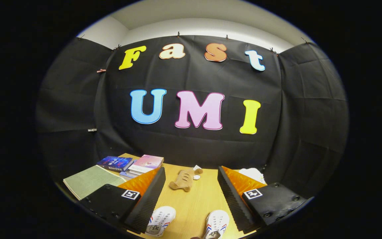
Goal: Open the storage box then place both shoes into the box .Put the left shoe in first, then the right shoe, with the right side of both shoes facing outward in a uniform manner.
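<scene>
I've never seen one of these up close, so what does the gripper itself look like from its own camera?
The gripper has two wedge-shaped fingers with ribbed inner faces, spread wide apart and touching nothing. Each sits on a bulky housing fastened with round screws and carries a small square black-and-white marker on top. No cables or sleeve can be seen.
</scene>
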Action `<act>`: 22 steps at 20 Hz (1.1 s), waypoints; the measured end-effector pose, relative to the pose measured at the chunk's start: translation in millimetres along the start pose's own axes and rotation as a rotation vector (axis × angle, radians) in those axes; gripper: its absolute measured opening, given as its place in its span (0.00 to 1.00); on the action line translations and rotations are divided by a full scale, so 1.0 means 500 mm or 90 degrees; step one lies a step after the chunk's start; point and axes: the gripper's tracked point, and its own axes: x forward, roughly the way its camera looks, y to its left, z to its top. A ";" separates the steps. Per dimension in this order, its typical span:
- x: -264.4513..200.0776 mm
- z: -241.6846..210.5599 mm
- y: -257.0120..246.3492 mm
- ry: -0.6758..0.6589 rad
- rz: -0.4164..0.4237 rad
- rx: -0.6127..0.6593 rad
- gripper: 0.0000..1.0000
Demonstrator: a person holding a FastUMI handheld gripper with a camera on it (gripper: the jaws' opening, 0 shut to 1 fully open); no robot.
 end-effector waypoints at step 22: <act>-0.047 -0.356 0.449 0.403 0.338 0.378 0.98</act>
